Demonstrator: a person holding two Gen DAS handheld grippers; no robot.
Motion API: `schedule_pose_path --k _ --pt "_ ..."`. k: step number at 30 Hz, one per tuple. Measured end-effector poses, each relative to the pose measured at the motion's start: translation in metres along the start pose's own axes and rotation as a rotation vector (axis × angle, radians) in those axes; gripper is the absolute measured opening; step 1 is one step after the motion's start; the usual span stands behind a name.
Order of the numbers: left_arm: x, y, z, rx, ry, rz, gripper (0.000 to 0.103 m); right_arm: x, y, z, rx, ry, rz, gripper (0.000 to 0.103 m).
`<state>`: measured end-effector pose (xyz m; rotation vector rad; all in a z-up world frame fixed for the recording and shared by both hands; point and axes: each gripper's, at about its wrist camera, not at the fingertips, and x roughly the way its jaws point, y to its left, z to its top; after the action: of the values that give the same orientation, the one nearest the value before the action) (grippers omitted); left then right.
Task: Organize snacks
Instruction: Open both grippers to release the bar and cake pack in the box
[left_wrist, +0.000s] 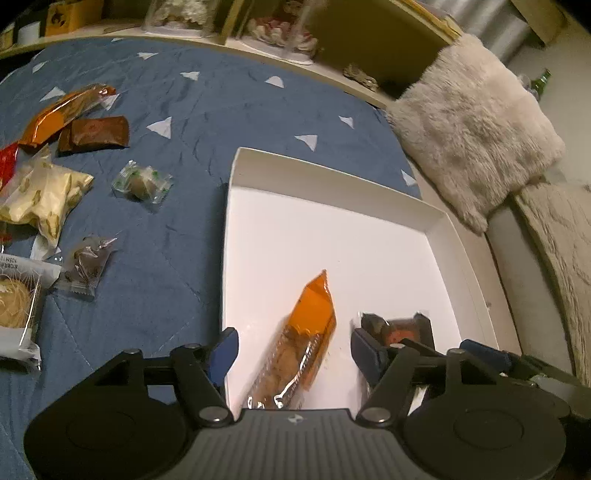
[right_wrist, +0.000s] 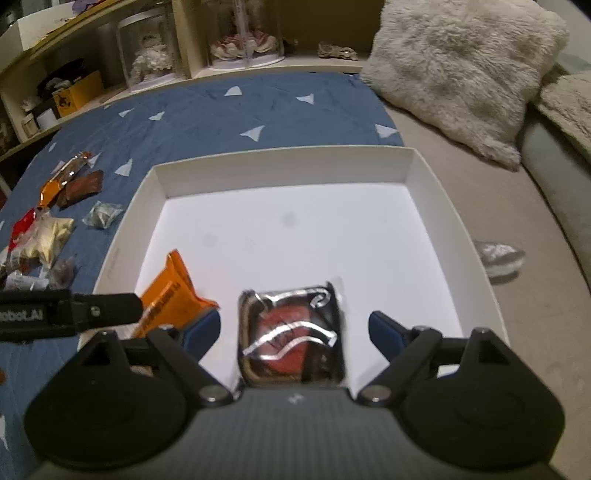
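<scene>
Your blue quilt (left_wrist: 207, 110) with its pale triangles covers most of the surface, and a furry grey cushion (left_wrist: 476, 125) leans at its far right end, in front of a wooden shelf (right_wrist: 192, 44) holding clear display cases. On the quilt sits your white tray (right_wrist: 280, 162), shallow-walled and mostly bare inside.

Your left gripper (left_wrist: 293, 347) hangs over the tray's near left edge with its blue-padded fingers spread wide; an orange snack packet (left_wrist: 303, 343) lies flat on the tray floor between them, touching neither pad. Your right gripper (right_wrist: 295, 332) hovers over the near middle of the tray, fingers likewise apart, and a dark wrapped snack with a red centre (right_wrist: 291, 336) sits between them, clear of both pads. In the right wrist view the two packets lie near each other, orange to the left.

To the left of the tray, loose snacks are scattered on the quilt: a cream-coloured packet (left_wrist: 44, 195), a second orange packet (left_wrist: 62, 114), a brown packet (left_wrist: 94, 136) just beside it, a small clear-wrapped sweet with green print (left_wrist: 142, 182), and a small dark wrapped piece (left_wrist: 86, 266). A silvery wrapper (right_wrist: 498, 256) lies on the beige surface to the right of the tray.
</scene>
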<state>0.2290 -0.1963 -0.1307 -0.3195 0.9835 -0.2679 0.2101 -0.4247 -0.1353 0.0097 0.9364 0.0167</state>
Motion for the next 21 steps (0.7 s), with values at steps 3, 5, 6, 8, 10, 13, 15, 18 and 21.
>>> schedule_pose_path --k 3,5,6,8,10,13,15,18,21 --pt "-0.006 -0.005 -0.003 0.039 0.0 0.014 0.072 -0.004 -0.002 -0.005 -0.005 0.004 -0.022 0.092" --pt "-0.01 -0.006 -0.005 0.059 -0.006 0.022 0.079 -0.007 -0.002 -0.007 -0.009 0.003 -0.032 0.093" --pt "-0.013 -0.007 -0.007 0.067 -0.011 0.025 0.081 -0.008 -0.001 -0.008 -0.012 0.001 -0.034 0.093" --pt "-0.016 -0.007 -0.008 0.079 -0.013 0.03 0.081 -0.012 -0.001 -0.01 -0.018 -0.004 -0.037 0.096" --pt "-0.019 -0.006 -0.011 0.088 -0.01 0.035 0.081 -0.015 -0.001 -0.012 -0.021 -0.005 -0.035 0.097" --pt "-0.024 -0.005 -0.014 0.104 -0.01 0.045 0.084 -0.017 -0.001 -0.015 -0.029 -0.003 -0.037 0.101" --pt "-0.028 -0.006 -0.016 0.12 -0.013 0.053 0.086 -0.021 -0.002 -0.017 -0.034 -0.007 -0.04 0.102" --pt "-0.034 -0.005 -0.02 0.141 -0.018 0.07 0.089 -0.026 -0.002 -0.02 -0.028 -0.014 -0.048 0.102" --pt "-0.039 -0.003 -0.023 0.155 -0.021 0.085 0.096 -0.031 -0.002 -0.022 -0.022 -0.022 -0.057 0.102"
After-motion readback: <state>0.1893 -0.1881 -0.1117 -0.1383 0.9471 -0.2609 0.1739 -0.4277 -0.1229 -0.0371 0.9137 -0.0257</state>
